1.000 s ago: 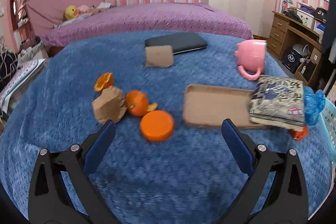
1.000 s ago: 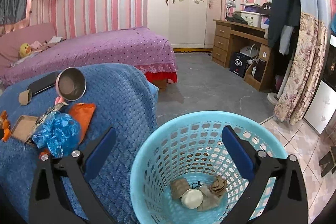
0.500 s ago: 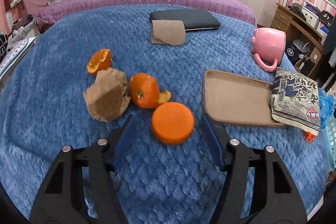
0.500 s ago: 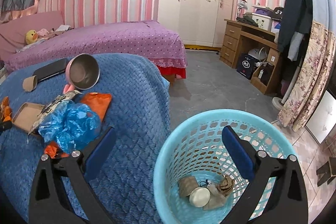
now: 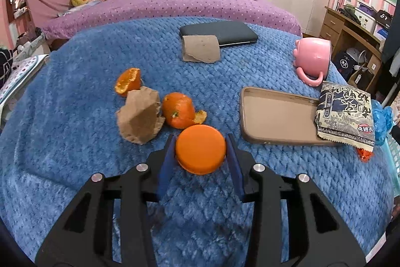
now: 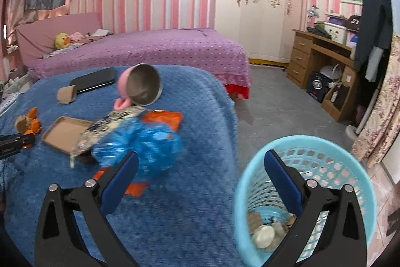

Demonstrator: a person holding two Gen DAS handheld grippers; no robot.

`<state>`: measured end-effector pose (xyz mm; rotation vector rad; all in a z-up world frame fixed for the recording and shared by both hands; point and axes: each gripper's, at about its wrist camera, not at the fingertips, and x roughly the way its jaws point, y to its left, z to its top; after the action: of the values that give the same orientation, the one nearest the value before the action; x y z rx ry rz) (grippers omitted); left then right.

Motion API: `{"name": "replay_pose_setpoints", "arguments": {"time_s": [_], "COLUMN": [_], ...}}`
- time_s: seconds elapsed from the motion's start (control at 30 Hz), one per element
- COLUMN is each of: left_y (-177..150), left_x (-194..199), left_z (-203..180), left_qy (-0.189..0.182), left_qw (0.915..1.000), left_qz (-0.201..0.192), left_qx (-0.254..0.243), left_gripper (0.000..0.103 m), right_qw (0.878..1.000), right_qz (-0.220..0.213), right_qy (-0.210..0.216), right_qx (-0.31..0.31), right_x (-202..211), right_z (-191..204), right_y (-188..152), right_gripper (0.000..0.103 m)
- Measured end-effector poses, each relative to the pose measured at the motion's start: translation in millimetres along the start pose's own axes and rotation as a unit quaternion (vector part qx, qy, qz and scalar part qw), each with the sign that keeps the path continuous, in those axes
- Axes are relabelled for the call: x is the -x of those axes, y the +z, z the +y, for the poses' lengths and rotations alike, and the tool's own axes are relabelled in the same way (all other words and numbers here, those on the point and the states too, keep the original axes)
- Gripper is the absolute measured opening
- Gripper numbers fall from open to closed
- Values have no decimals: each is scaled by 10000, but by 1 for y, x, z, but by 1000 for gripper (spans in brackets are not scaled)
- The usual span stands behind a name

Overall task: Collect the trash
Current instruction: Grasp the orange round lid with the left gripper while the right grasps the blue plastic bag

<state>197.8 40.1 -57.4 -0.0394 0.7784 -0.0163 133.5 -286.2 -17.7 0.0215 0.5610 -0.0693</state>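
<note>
The left hand-held gripper [image 5: 200, 149] pinches an orange lid [image 5: 200, 149] by its rim, which could slip free, while the right hand-held gripper [image 6: 201, 175] hangs spread beside the blue basket [image 6: 355, 167].

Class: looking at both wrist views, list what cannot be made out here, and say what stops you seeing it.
- Basket contents: right wrist view, half hidden behind the right gripper finger; items too small to identify.
- Blue plastic bag: right wrist view, motion-blurred.
- Whether the left gripper pads press the orange lid: left wrist view, contact edges hidden by the lid.
</note>
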Motion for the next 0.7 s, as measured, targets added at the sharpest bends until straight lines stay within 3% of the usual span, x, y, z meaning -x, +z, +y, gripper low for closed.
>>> {"name": "replay_pose_setpoints", "arguments": {"time_s": [0.23, 0.3, 0.37, 0.4, 0.47, 0.7], "left_y": [-1, -1, -1, -1, -1, 0], "left_x": [3, 4, 5, 5, 5, 9], "left_z": [5, 4, 2, 1, -1, -1], "left_qy": [18, 33, 38, 37, 42, 66], "left_qw": [10000, 10000, 10000, 9999, 9999, 9997], "left_qz": [-17, -36, -66, -76, -88, -172], "left_qx": [35, -1, -63, -89, -133, -134], "left_gripper": [39, 39, 39, 39, 39, 39], "right_qw": [9986, 9981, 9969, 9957, 9943, 9980], "right_qz": [242, 289, 410, 499, 539, 128], "right_qy": [463, 499, 617, 705, 841, 605], "right_qx": [82, 194, 272, 322, 377, -122], "right_x": [-17, -21, -26, -30, -31, -9], "right_z": [29, 38, 44, 47, 48, 12], "right_y": [-2, -4, -3, -4, -4, 3], "right_gripper": [97, 88, 63, 57, 35, 32]}}
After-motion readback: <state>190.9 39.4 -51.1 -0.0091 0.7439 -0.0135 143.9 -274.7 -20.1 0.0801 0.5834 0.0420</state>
